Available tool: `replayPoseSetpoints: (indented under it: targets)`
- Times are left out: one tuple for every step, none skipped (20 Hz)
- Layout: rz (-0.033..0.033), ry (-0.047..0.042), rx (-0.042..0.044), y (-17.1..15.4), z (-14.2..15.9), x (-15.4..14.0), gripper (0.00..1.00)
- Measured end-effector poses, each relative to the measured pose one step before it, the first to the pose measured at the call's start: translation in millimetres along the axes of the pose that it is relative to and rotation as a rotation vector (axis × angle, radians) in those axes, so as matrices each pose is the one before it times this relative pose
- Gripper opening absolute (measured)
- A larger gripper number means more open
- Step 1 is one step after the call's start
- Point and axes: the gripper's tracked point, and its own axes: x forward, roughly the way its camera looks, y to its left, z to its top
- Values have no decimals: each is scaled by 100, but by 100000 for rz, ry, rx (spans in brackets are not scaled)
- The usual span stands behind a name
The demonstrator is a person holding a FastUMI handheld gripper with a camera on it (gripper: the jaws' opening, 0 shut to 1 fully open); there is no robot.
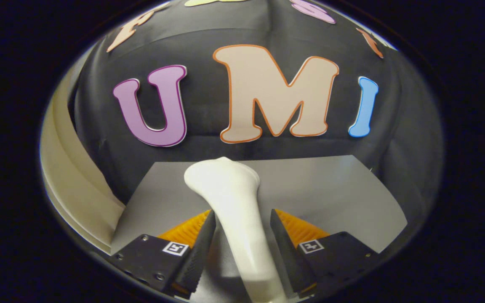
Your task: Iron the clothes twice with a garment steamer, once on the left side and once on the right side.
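A white garment steamer (230, 198) lies lengthwise between my fingers. Its slim handle runs back between them and its wider head reaches out just ahead of the fingertips. My gripper (242, 213) is shut on the handle, with the left finger against one side and the right finger close on the other. The steamer's head hangs over a grey tabletop (331, 189).
The grey tabletop stretches ahead and to the right of the fingers, ending at the black cloth wall (209, 147) behind it. A broad cream curved band (70, 176) runs along the left, beside the table's left edge.
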Motion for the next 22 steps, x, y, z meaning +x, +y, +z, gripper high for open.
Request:
replayPoseSetpoints:
  targets:
    - [193,3195,-2152,20,-391,530,69]
    - [25,1497,-278,-7,-123,-45,69]
    - [-1466,1698,2337,-363,-333,336,66]
    - [587,6849,4294,-228,-1272,3,66]
    - [86,-7724,5490,-222,1226,-104,65]
    - [-1419,1899,-1507,-748,-324,277,64]
    - [33,419,409,-140,-155,-53,64]
    - [231,-994,1082,26,551,145,64]
    - [749,3069,-2452,73,-744,-242,62]
    - [-433,-658,1584,-127,311,-280,61]
    - [-1711,-448,-5,-139,35,267,57]
    - [-5108,-585,-3927,-806,121,-349,52]
    - [-4218,-2485,-4103,-537,535,-443,49]
    - [-1353,-2777,-3405,-232,498,-758,45]
    - [2187,-3923,706,692,632,-1043,40]
    - [1100,-4201,694,177,833,-1150,40]
    - [-1359,-4473,-225,-264,944,-1483,39]
    - [-1435,-2961,271,-305,672,-1507,38]
    - [53,-3269,574,47,215,-1893,37]
    - [1211,-980,1485,253,-32,-1730,37]
    - [1097,-1829,698,453,24,-1486,37]
    - [-247,-1465,-613,325,-27,-1574,37]
